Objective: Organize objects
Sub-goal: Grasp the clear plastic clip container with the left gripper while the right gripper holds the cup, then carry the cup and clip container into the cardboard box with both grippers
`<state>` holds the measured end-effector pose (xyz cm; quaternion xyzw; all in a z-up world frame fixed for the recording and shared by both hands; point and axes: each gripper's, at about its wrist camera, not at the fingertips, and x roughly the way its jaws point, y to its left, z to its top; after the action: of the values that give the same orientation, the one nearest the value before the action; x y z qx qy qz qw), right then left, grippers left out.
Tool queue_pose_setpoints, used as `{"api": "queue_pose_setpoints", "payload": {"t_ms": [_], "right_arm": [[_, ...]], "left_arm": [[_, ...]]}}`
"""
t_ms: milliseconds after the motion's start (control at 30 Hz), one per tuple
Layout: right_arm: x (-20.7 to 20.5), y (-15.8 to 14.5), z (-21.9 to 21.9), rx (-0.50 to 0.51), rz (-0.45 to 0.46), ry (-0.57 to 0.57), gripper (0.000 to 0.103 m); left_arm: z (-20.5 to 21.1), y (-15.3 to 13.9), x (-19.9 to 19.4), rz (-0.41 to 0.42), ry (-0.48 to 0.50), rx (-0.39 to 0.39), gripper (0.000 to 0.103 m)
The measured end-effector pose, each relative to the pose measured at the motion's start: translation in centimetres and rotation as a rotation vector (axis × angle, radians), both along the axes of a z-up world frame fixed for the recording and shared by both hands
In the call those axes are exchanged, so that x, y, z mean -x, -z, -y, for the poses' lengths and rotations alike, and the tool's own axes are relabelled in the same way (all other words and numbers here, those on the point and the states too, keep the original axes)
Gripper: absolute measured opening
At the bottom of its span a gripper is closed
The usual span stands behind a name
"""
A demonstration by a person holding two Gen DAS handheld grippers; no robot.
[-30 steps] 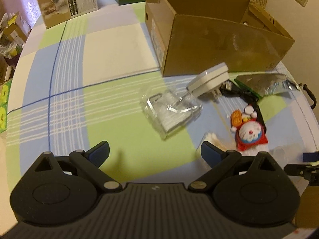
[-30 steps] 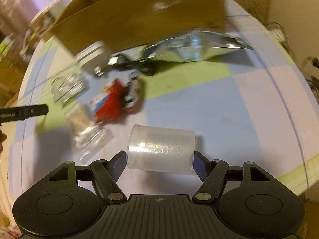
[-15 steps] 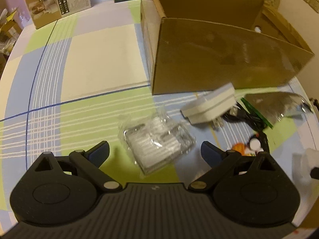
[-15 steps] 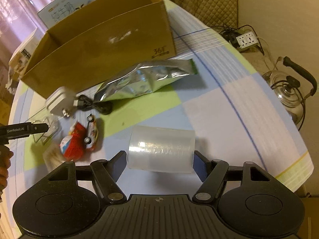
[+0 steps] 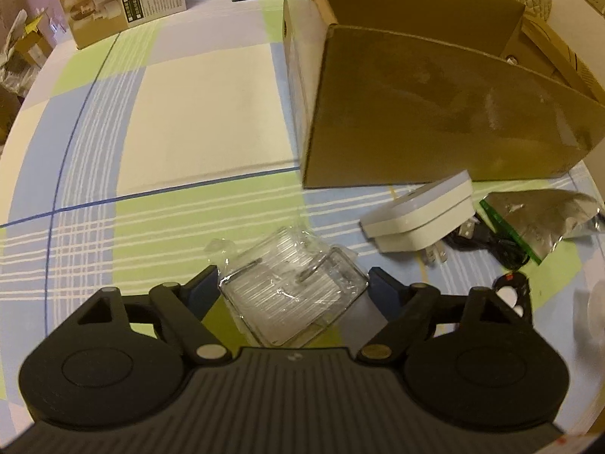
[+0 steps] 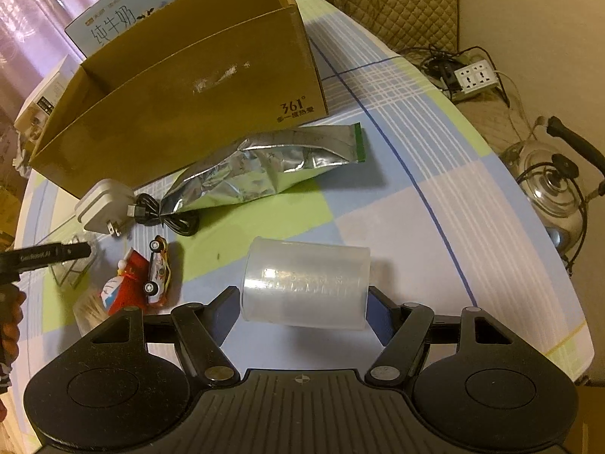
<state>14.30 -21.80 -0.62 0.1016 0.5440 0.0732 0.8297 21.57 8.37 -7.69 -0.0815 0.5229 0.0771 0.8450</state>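
Left tool (image 5: 293, 285) closing around clear packet (image 5: 291, 295)

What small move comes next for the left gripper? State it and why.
Probably finish closing the left gripper on the clear packet, then lift. Its jaws have just been closing and the packet already lies between them on the cloth, seemingly touching at both sides. The open box stands just beyond; the right gripper already holds the cup.

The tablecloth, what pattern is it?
The tablecloth is blue, green and white checks, clearest in the right wrist view.
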Motion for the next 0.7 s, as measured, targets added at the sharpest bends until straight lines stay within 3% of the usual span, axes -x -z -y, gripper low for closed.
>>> {"api": "queue_pose_setpoints", "payload": {"t_ms": [367, 700], "right_arm": [[-1.1, -0.2, 0.5, -0.011, 0.003, -0.03, 0.068], [-1.1, -2.3, 0.6, -0.049, 0.056, -0.067, 0.068]], "left_arm": [[-1.9, -1.1, 3.4, -0.013, -0.016, -0.013, 0.079], [-0.3, -4.5, 5.0, 0.049, 0.036, -0.013, 0.077]]}}
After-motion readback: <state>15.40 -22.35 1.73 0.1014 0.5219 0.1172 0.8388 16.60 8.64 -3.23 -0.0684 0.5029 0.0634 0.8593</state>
